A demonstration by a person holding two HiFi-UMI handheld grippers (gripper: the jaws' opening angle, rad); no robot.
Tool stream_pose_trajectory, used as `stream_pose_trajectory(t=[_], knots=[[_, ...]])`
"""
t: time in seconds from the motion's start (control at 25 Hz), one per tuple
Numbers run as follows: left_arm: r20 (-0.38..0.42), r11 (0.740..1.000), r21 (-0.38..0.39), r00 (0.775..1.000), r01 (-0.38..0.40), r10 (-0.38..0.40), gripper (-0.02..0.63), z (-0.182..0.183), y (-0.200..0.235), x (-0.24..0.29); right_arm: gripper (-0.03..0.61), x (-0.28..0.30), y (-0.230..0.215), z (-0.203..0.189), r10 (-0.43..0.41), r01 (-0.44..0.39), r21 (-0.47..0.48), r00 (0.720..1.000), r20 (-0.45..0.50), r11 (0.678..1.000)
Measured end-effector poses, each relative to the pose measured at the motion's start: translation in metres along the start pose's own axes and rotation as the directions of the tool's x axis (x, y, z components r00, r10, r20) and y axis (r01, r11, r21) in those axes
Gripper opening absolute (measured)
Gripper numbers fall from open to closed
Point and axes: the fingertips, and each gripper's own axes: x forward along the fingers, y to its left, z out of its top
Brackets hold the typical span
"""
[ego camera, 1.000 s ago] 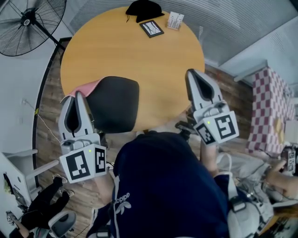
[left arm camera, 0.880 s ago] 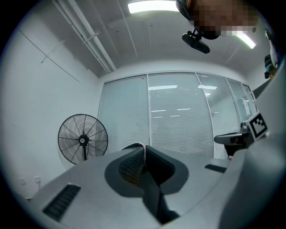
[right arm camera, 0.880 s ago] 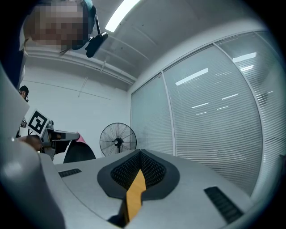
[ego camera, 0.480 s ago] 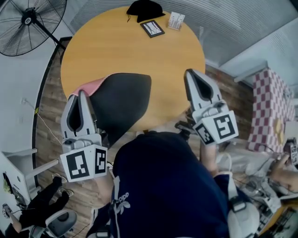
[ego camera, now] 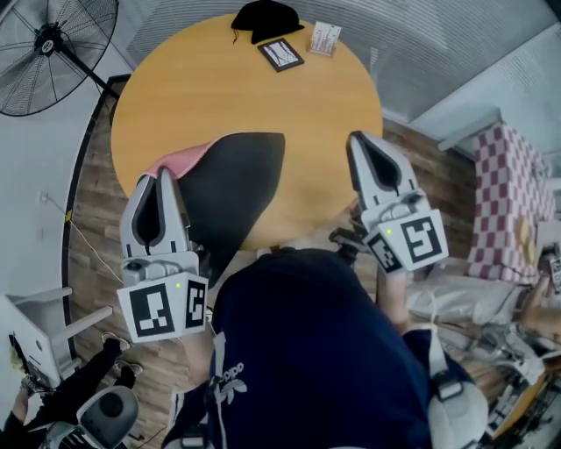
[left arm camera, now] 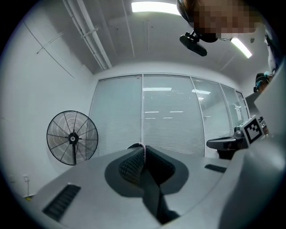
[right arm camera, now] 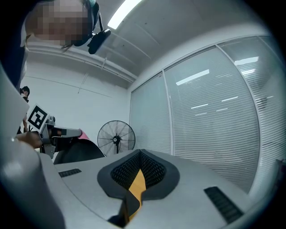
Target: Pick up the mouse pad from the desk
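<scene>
Your left gripper (ego camera: 165, 175) is clamped on the mouse pad (ego camera: 235, 188), jaws narrow, with the pad's thin edge pinched between them. The pad is over the near-left part of the round table (ego camera: 298, 114), black face up, with its pink underside showing along the left edge. Its long axis runs from the gripper's tips toward the far right. Whether its far edge touches the table cannot be told.

Your right gripper (ego camera: 358, 140) is closed on nothing, over the table's near-right edge.

A black cloth item (ego camera: 267, 17), a flat dark rectangle (ego camera: 281, 54) and a white card (ego camera: 324, 38) lie at the far edge, well apart from the pad. A fan (ego camera: 44, 53) stands at the left.
</scene>
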Motion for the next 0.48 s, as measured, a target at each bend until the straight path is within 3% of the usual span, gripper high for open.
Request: stream_pose_trajectory(t=[0.48], knots=[[-0.006, 1.000, -0.002, 1.000, -0.005, 0.005, 0.018, -0.0028, 0.0034, -0.0007, 0.003, 0.0006, 0.0043, -0.0001, 0.004, -0.004, -0.007, 1.000, -0.003, 1.000]])
